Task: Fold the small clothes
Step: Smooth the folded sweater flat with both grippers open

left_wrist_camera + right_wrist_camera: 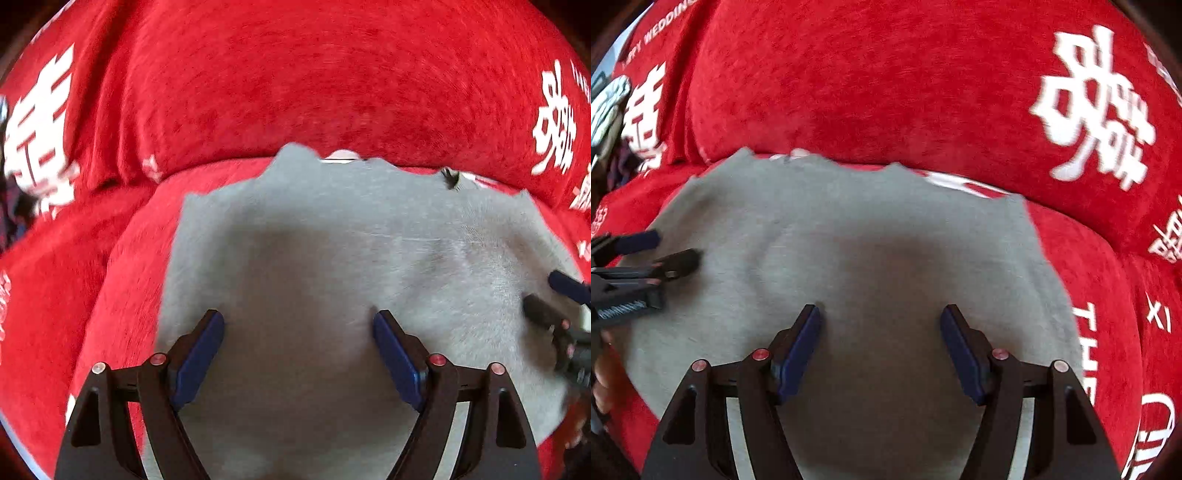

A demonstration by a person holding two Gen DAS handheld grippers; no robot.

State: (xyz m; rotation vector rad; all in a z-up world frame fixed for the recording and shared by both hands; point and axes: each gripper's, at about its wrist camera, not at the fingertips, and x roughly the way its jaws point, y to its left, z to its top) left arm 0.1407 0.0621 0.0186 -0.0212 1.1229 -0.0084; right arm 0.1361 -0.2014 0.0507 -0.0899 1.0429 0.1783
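A small grey garment (332,229) lies spread flat on a red plush seat; in the right wrist view the same grey garment (849,229) fills the middle. My left gripper (298,317) hovers just above the cloth, pointing steeply down, open, nothing between its blue pads. My right gripper (880,312) hangs likewise above the cloth, open and empty. Each gripper shows in the other's view: the right gripper (554,295) at the right edge over the garment's right part, the left gripper (670,249) at the left edge over its left part. The garment's near edge is hidden under the fingers.
The red seat cover (122,280) with white lettering surrounds the garment, and a red backrest cushion (886,85) rises right behind its far edge. A hand (605,384) shows at the lower left of the right wrist view.
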